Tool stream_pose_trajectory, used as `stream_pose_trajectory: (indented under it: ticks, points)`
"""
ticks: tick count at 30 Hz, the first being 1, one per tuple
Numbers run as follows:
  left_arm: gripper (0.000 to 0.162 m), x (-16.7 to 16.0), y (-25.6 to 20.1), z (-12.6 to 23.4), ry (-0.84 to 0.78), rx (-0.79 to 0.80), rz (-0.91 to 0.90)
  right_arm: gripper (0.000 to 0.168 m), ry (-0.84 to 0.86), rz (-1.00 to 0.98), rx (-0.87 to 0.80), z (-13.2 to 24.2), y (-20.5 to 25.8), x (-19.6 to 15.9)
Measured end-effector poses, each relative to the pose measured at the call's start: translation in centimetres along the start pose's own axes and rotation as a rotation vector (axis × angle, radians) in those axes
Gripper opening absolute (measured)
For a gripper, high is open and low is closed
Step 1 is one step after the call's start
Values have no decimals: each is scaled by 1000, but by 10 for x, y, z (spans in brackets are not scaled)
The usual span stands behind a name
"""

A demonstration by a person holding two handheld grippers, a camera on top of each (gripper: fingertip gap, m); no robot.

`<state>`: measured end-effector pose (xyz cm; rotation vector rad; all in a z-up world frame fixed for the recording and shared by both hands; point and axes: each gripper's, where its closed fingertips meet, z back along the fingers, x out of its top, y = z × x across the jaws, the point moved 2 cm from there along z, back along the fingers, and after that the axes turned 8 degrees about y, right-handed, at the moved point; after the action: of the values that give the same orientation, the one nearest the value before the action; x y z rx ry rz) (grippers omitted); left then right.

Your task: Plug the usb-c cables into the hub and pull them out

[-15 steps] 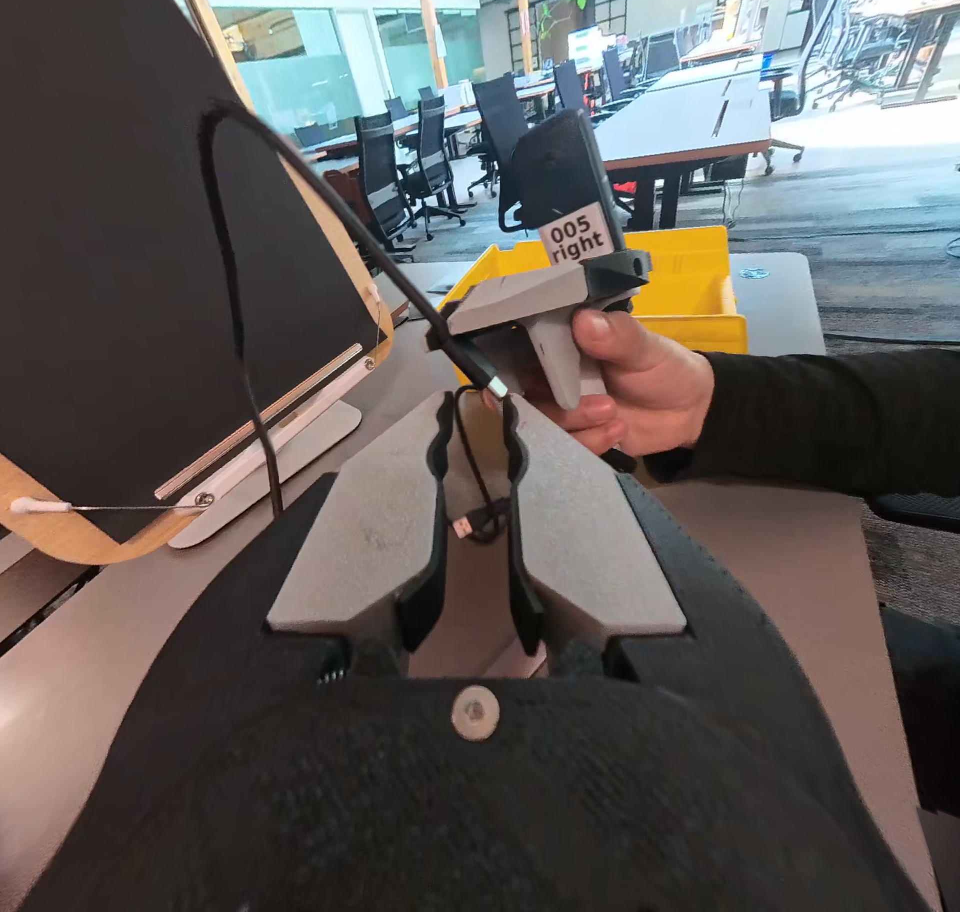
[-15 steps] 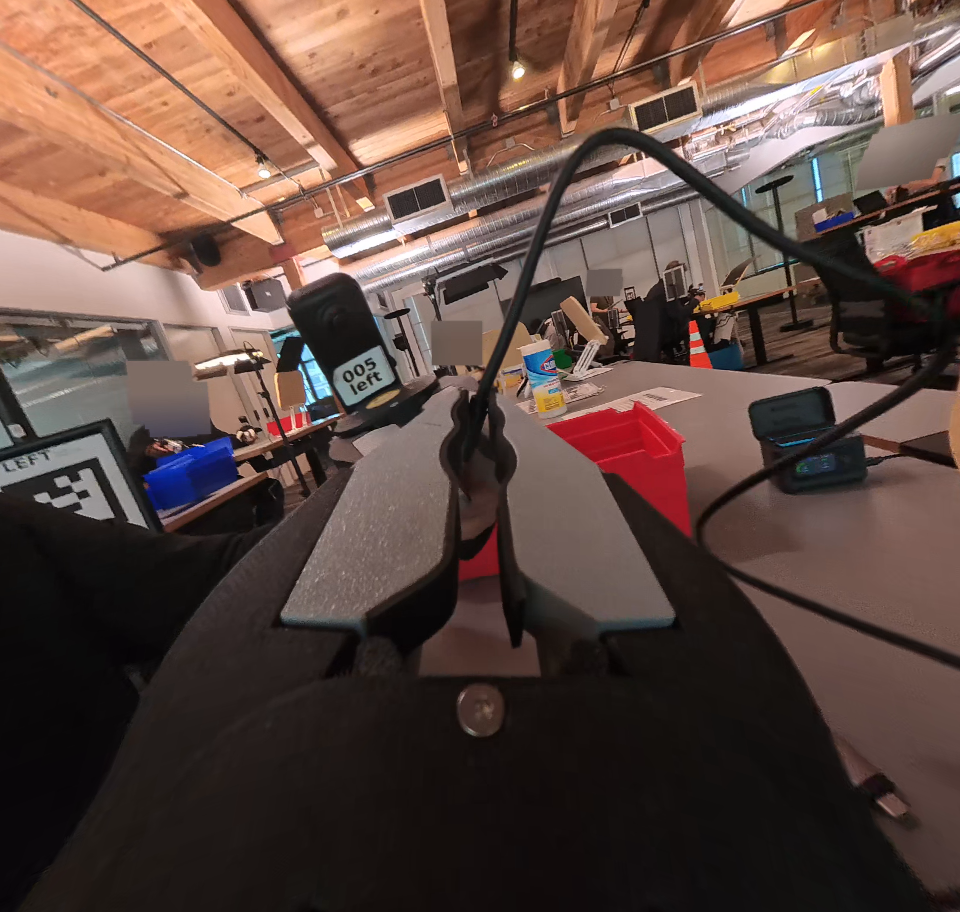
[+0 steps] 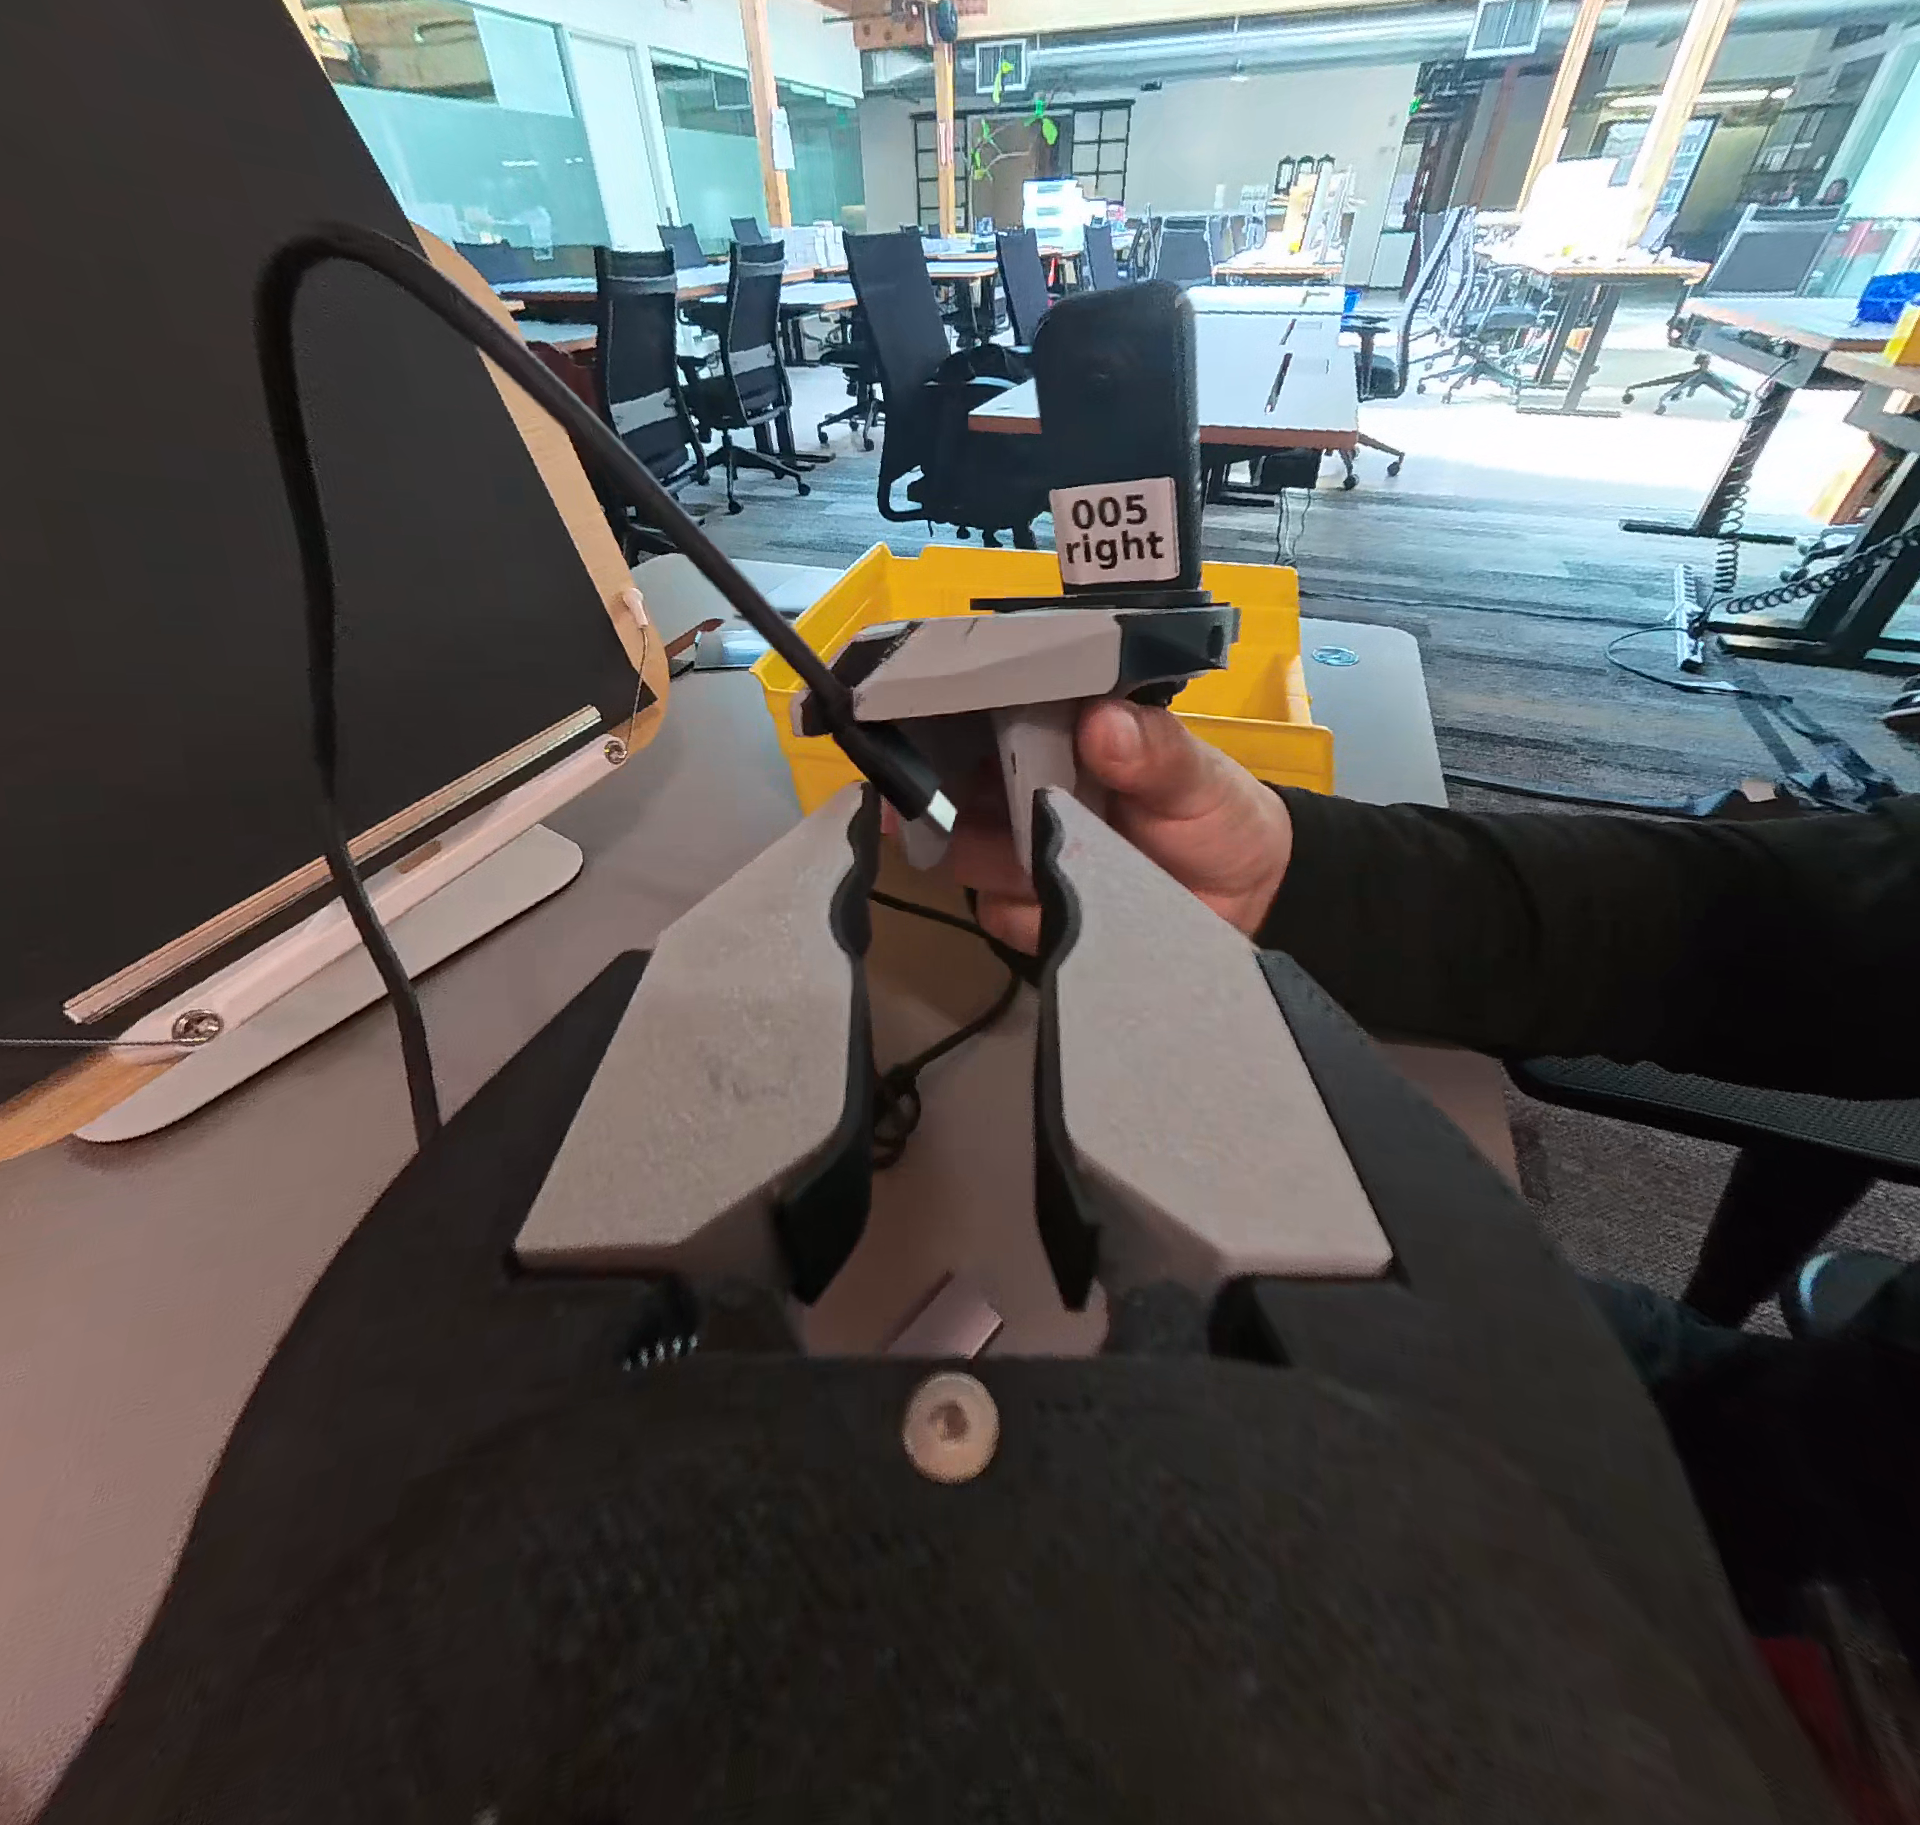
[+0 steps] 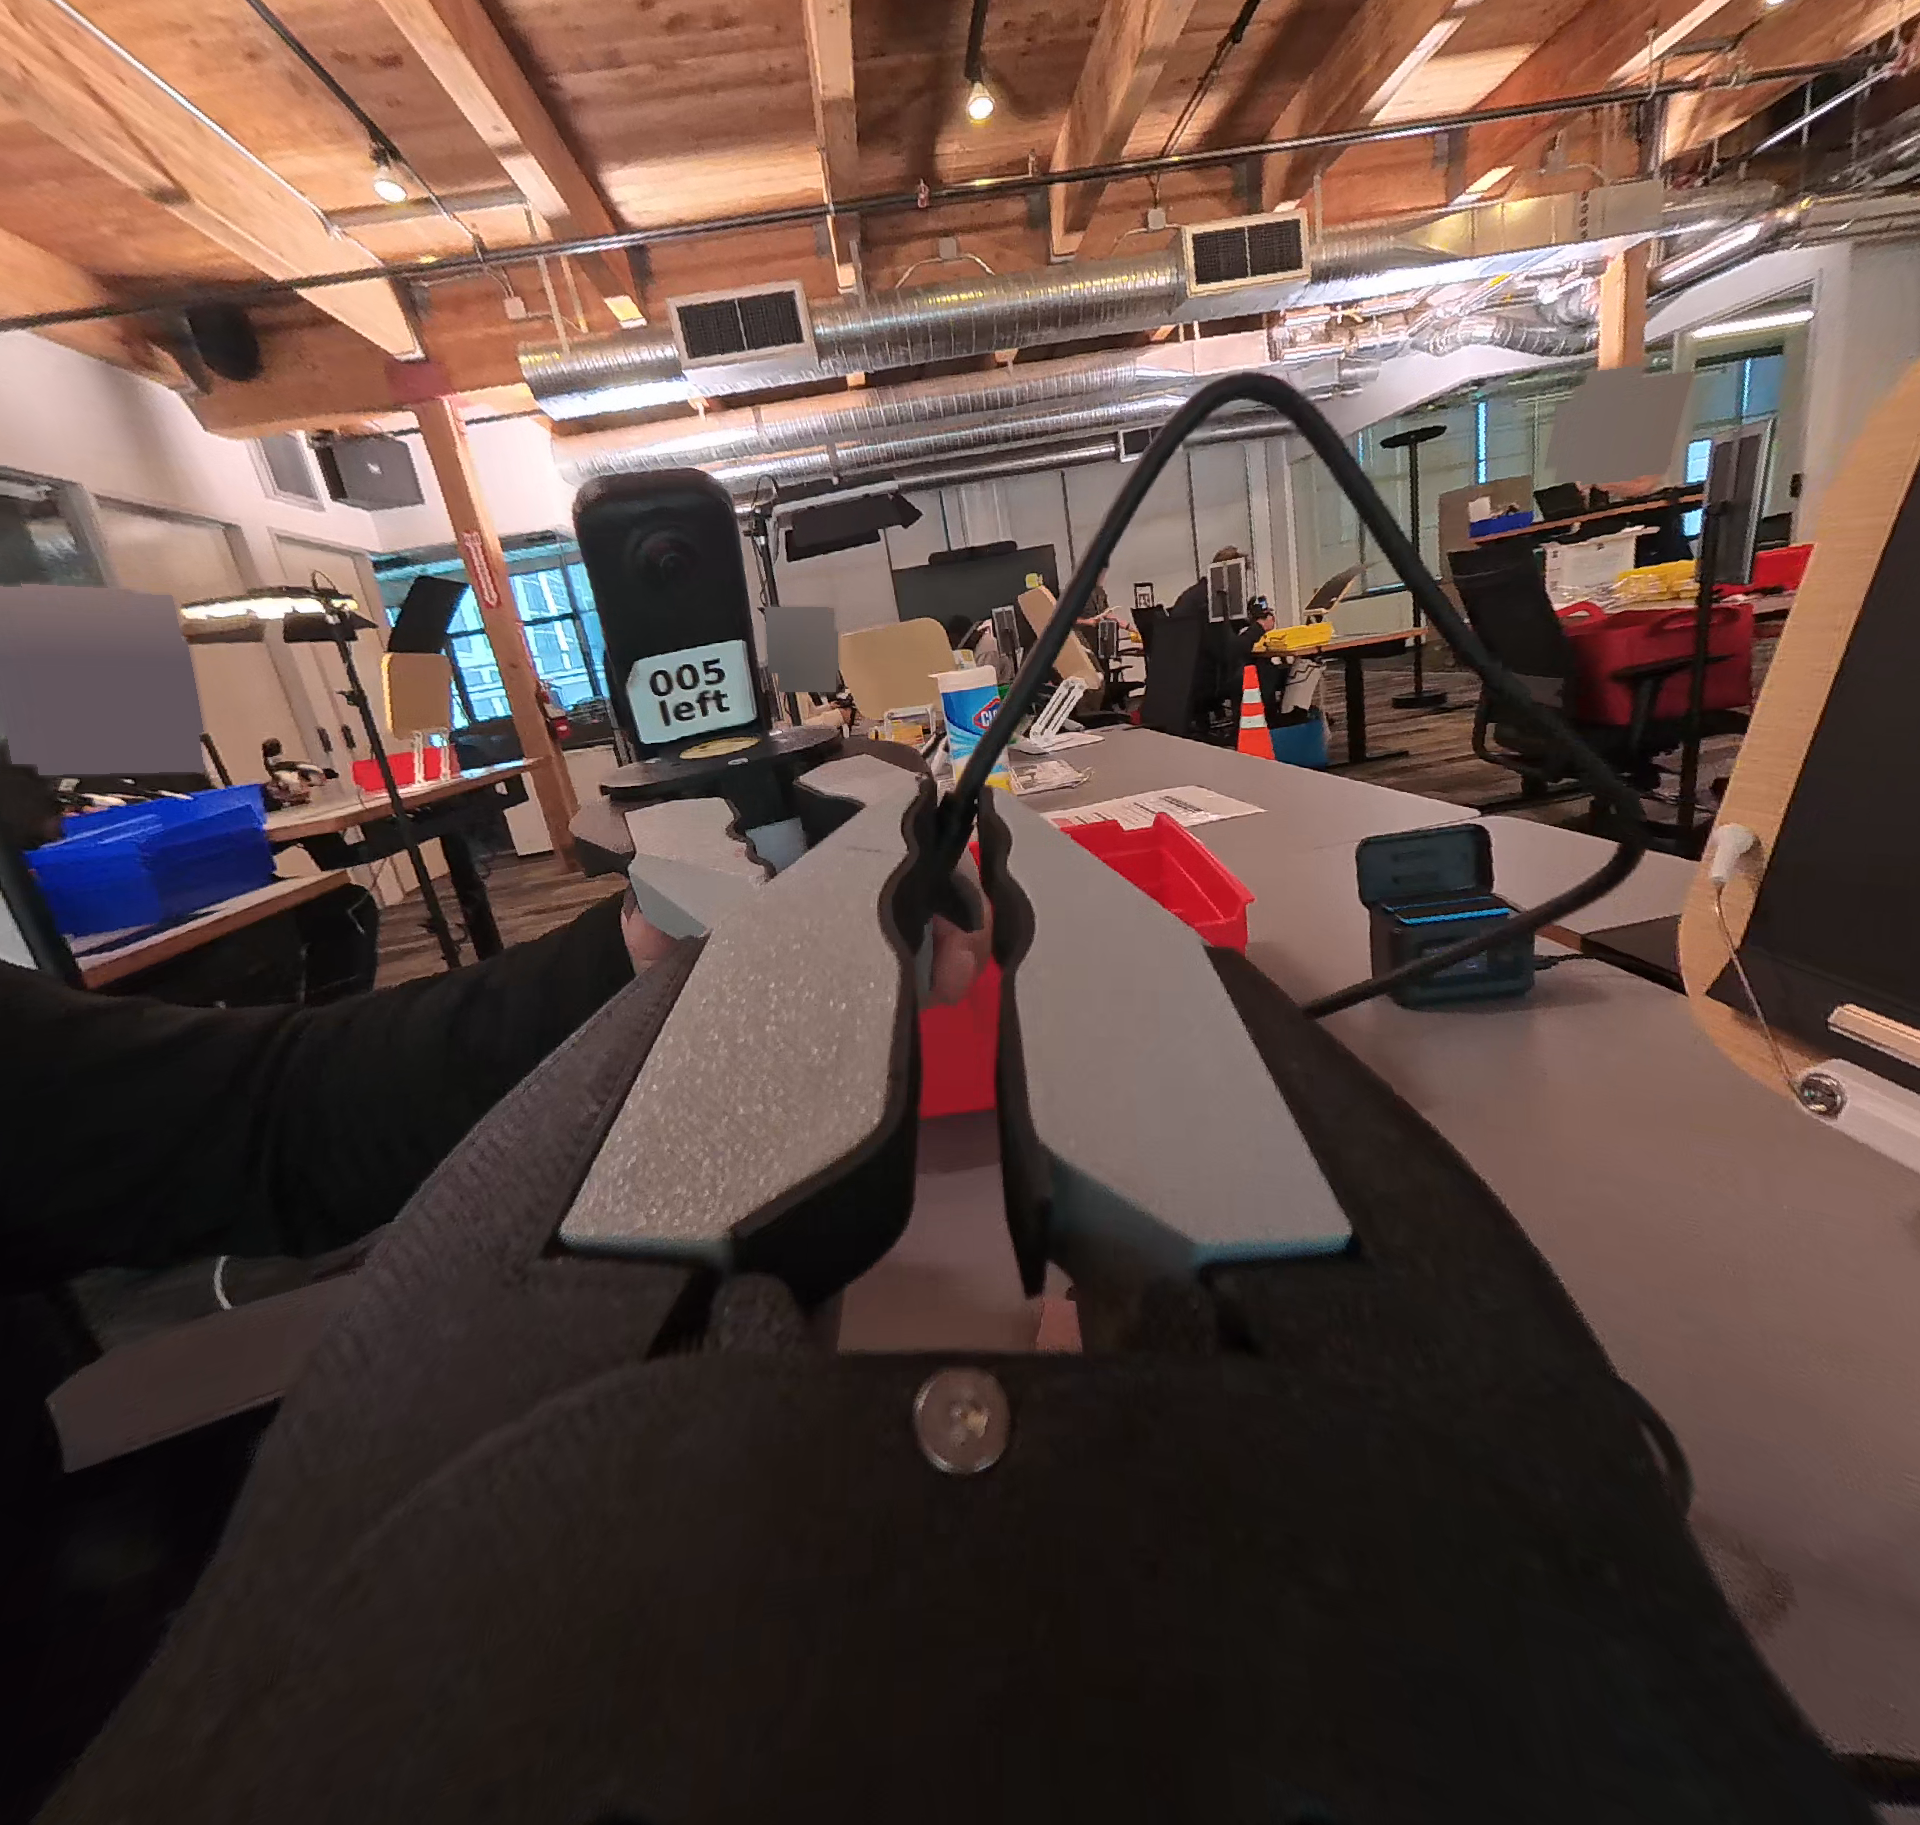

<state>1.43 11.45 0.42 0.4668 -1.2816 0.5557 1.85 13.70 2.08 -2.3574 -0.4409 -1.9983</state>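
Right gripper (image 4: 951,866): its two grey fingers pinch the thin black usb-c cable (image 3: 582,425) just behind the silver plug (image 3: 940,814).
Left gripper (image 3: 951,825): fingers a little apart, holding nothing, tips just under the plug.
Hand (image 3: 1153,830): wraps the right gripper's handle, black sleeve (image 3: 1610,902) coming in level from the right.
Cable: loops up high, then drops to the grey table (image 3: 156,1308) near its left edge.
Hub: cannot tell where it is.
Yellow plastic bin (image 3: 1268,726): at the far edge.
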Motion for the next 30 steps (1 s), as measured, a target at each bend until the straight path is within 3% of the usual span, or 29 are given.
stream_pose_trajectory:
  ticks: [2,11,15,17,22,24,30]
  points:
    - [12,2,5,1,-11,34,-5,4,-10,-5,24,1,3,1]
    - [10,6,11,-5,-28,46,5,3,-22,-17,21,2,1,3]
    - [5,-2,25,-6,164,151,-77,5,36,21,-70,2,-8,-1]
    - [5,-9,38,-5,330,285,-218,6,73,11,-152,1,-19,-7]
    - [5,-11,56,-6,669,609,-764,13,52,-55,-200,0,-29,-11]
    - [5,-9,55,-9,707,676,-916,15,23,-99,-211,4,-33,-9]
    - [6,-2,52,-13,614,871,-1235,14,-19,-169,-186,9,-37,-5]
